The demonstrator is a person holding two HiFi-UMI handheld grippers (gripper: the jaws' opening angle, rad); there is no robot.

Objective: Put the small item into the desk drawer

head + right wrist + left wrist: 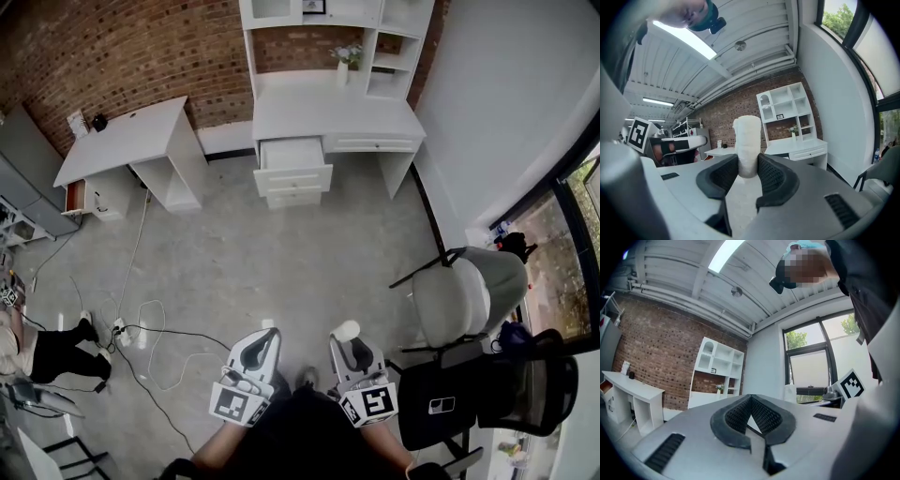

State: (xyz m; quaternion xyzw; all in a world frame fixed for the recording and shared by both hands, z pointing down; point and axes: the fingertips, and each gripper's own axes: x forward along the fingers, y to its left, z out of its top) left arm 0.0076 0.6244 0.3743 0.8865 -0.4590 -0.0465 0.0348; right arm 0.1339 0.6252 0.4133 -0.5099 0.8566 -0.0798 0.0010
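Head view, looking steeply down: left gripper (265, 339) and right gripper (347, 336) side by side, each with its marker cube nearest the camera, both pointing toward the far brick wall (122, 47).

Right gripper (749, 169): jaws pinching a small white item (747, 138), a rounded, roll-like piece standing upright between the two dark ribbed pads (772, 176), its upper part rising clear above the tips. Same item (346, 329) seen from above as a pale knob at the tip of the right jaws.

Left gripper (751, 399): jaws pressed together at the tips, nothing between them, pads (738, 416) forming a narrow wedge.

Well ahead of both pairs of jaws, across grey floor (281, 272): white counter (375, 117) with a shelf unit on top and a small vase of flowers (343, 64) standing on it. Below its left part, a drawer stack with the top drawer (292, 153) pulled out; item well apart from it, not yet inside. Same counter (790, 146) far behind and just right of the item in the right gripper view.

Ahead and left of the left jaws: second white counter (127, 141) against the wall. Between it and the jaws: loose cables (141, 328) on the floor. Right of the right jaws: grey chair (469, 295), with a black chair (497, 384) nearer the camera.
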